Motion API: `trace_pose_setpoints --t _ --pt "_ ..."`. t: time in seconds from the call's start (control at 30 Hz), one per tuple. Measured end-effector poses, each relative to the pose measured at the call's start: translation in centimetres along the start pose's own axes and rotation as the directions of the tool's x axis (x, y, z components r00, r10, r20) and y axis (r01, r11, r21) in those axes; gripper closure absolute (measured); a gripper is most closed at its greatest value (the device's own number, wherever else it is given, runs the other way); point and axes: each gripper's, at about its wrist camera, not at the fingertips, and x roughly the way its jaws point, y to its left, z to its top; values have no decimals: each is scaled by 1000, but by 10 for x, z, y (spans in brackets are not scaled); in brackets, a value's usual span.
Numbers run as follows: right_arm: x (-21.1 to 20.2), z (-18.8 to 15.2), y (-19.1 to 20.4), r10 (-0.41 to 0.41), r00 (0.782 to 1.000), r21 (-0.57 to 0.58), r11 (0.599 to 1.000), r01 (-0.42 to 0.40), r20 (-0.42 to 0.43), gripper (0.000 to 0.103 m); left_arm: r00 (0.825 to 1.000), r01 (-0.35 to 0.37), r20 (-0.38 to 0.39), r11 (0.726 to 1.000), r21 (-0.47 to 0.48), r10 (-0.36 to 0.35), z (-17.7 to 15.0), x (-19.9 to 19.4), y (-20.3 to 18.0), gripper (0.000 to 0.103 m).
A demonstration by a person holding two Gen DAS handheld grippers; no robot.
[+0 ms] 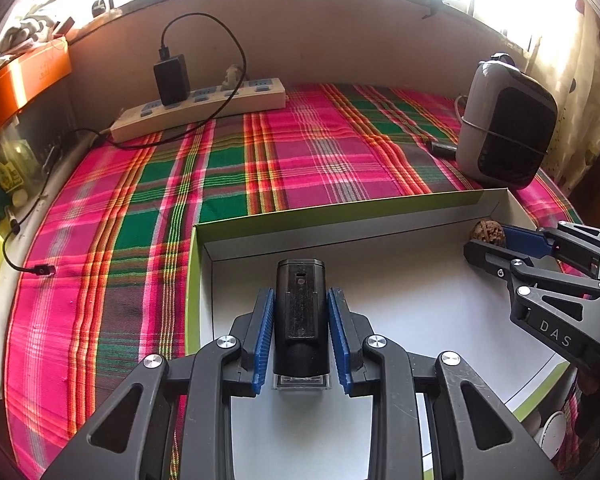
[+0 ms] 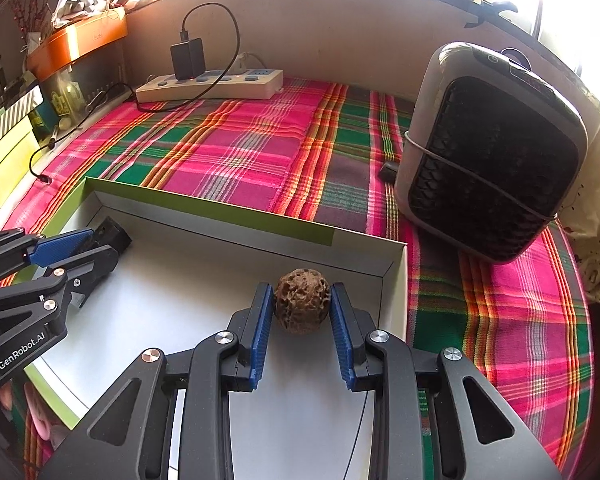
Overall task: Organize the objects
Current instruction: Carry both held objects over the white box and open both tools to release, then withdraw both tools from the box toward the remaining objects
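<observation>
A white shallow box with green rim (image 1: 340, 208) (image 2: 204, 200) lies on the plaid cloth. My left gripper (image 1: 301, 300) is shut on a black rectangular device (image 1: 301, 312) and holds it over the box's left part; the device also shows in the right wrist view (image 2: 112, 234). My right gripper (image 2: 302, 296) is shut on a brown wrinkled walnut (image 2: 302, 300) over the box's right far corner. The walnut (image 1: 488, 233) and right gripper (image 1: 496, 244) also show at the right of the left wrist view. The left gripper (image 2: 88, 244) shows at the left of the right wrist view.
A grey and black fan heater (image 1: 504, 120) (image 2: 492, 152) stands at the right with a small black object (image 1: 442, 148) beside it. A power strip with charger and cable (image 1: 196, 108) (image 2: 208, 84) lies at the back wall. Boxes are stacked at the left (image 2: 8, 148).
</observation>
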Motion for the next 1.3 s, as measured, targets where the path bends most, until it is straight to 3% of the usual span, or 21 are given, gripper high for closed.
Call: trace_pose_setpoints --t 0.43,0.6,1.07,1.3 --pt "-2 0 0 -4 1000 13 1000 4 -13 71 999 37 2 999 -16 -37 -1 -2 2 72" --pt "-8 1 0 -7 1000 24 1000 7 5 56 999 48 19 999 -19 -47 0 -11 4 72" --pt "-47 -11 -2 -9 998 71 997 4 65 56 993 64 99 997 -53 -58 -15 -61 13 71" --pt "-73 -29 -4 -7 995 111 994 -4 99 56 991 58 130 992 -108 -44 -37 -86 29 70"
